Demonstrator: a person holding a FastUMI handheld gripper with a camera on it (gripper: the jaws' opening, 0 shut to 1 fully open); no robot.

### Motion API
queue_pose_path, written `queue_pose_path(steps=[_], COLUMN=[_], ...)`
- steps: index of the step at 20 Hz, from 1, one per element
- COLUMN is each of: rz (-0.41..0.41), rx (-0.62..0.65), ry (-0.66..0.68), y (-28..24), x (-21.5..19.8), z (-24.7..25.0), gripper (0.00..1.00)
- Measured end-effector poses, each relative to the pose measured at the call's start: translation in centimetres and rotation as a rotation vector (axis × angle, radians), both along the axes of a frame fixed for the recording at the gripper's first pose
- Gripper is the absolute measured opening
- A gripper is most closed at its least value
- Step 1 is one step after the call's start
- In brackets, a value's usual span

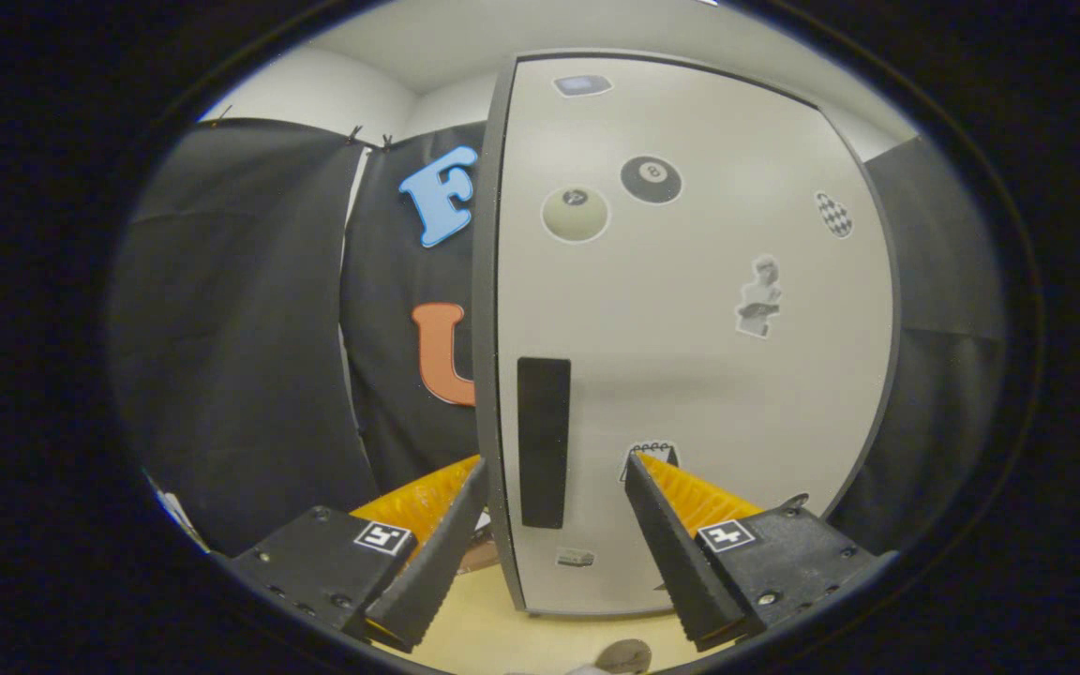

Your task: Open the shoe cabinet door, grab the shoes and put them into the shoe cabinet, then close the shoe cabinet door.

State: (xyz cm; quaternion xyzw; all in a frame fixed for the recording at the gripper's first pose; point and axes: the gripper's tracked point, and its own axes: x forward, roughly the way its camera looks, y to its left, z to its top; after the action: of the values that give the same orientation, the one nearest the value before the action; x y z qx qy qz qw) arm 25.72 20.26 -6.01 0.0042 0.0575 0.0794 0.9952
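Observation:
The shoe cabinet door (690, 356) is a pale grey panel with a dark frame, standing upright just ahead of me and covered with several stickers. Its black vertical handle (543, 441) runs down near the door's left edge. My gripper (556, 461) is open, and the handle and the door's left edge stand between its two fingers. The left finger (442, 525) sits beside the door's left edge. The right finger (662, 516) is in front of the door panel. Neither finger presses on the handle.
Black cloth walls hang to the left of the cabinet (240, 328) and to its right (943, 375). A light wooden floor (521, 637) shows below the door, with a small round thing (622, 656) lying near the fingers.

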Motion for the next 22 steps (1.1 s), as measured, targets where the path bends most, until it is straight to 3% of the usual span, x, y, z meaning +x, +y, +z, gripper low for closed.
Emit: queue_pose_path(steps=[4,8,12,17,22], rz=[-0.017,-0.025,-0.058,-0.104,-0.085], rx=[0.007,0.027,0.038,0.028,0.010], ry=[0.012,0.052,0.059,0.062,0.090], y=[0.8,1.4,1.1,1.0,0.7], x=[2.2,3.6,4.5,4.4,4.1], z=[-0.4,-1.2,-1.6,-1.8,-2.1], gripper=[0.95,0.84,0.70,0.42,0.35])
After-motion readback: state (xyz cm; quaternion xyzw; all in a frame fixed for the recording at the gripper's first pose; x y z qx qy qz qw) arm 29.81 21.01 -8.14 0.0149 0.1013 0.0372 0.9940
